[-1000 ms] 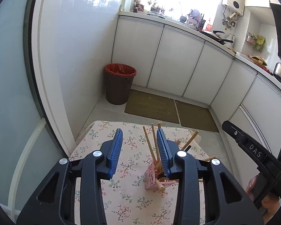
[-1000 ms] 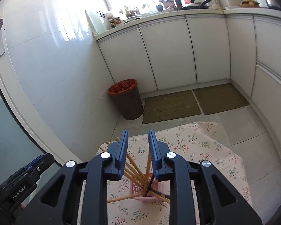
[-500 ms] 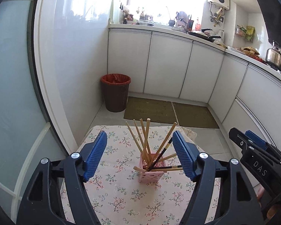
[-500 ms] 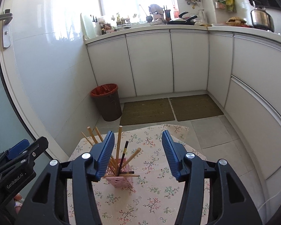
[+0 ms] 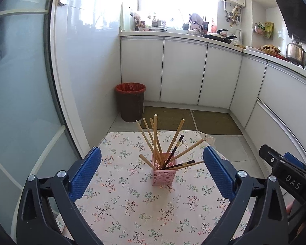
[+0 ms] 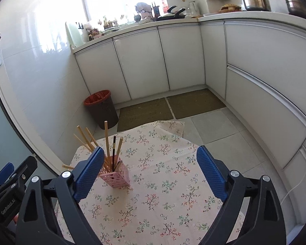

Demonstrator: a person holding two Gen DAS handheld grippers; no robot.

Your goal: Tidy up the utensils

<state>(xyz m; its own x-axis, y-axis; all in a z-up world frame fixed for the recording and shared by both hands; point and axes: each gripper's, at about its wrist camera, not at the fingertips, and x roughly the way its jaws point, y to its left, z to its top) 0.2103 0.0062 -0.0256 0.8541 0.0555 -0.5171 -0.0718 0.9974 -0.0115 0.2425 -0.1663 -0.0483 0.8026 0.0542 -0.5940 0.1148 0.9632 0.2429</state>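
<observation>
The bench (image 5: 132, 210), covered by a floral cloth, is carrying one item of the task: a pink perforated holder (image 5: 163, 174) standing upright near its middle, well apart from every edge. The left gripper (image 5: 152, 170) is hovering on the near side of the holder with its fingers (image 5: 85, 172) spread wide and holding nothing. The right gripper (image 6: 150, 172) is likewise hanging with fingers (image 6: 211, 174) wide and empty; in its view the holder (image 6: 115, 176) is sitting just right of its left finger. Inside the holder, the wooden chopsticks (image 5: 156, 136) are fanning outward at varied angles, and two dark chopsticks (image 5: 174, 150) are leaning among them. No utensil is showing loose on the cloth, so the sorting is judged complete or nearly so. Risks from here: the holder is looking light and top-heavy, so a finger brushing the splayed ends would likely tip it; the lowest sticks, lying almost flat across the rim, could slide out if jolted; dragging the cloth would carry the holder with it.
</observation>
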